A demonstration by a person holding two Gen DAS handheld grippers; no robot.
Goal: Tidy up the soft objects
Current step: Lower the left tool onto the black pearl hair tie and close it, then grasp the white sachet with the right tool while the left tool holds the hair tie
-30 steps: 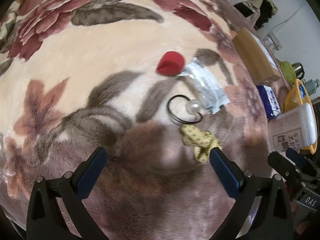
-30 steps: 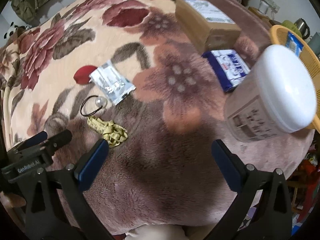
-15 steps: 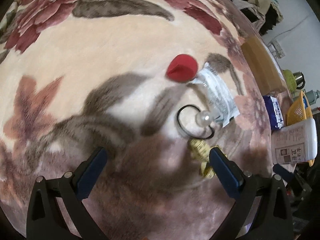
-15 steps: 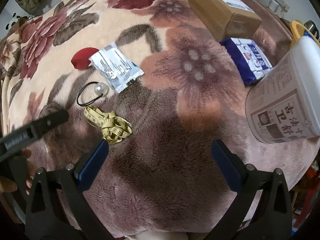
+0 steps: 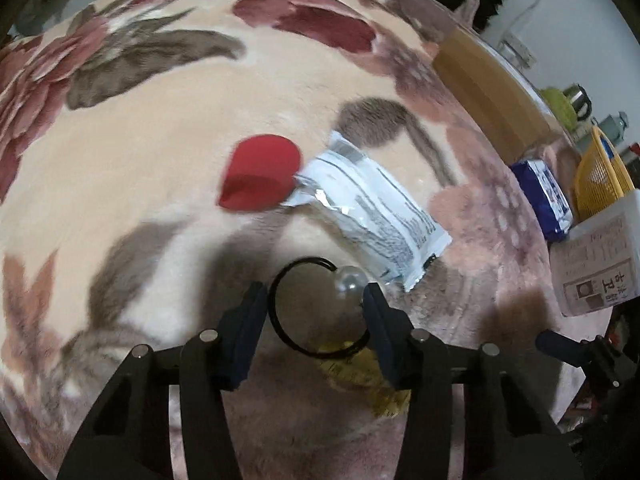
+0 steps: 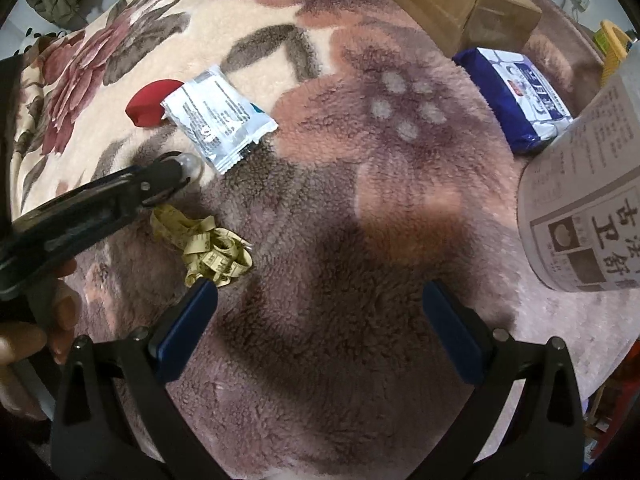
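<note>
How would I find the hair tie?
Start on the flowery blanket and find the white packet beside the red sponge. Just below it lies the hair tie, between the left gripper's fingers: the only thin black loop, with a pearly bead.

1. Your black elastic hair tie with a clear pearl-like bead (image 5: 316,312) is lying flat on the fleece, its loop sitting between two blue pads.
2. Your crumpled yellow cloth measuring tape (image 6: 208,246) is lying bunched just beside it.
3. Your red teardrop-shaped makeup sponge (image 5: 258,178) is resting on its side, touching a corner of the white printed foil sachet (image 5: 376,210), which is lying flat.
</note>
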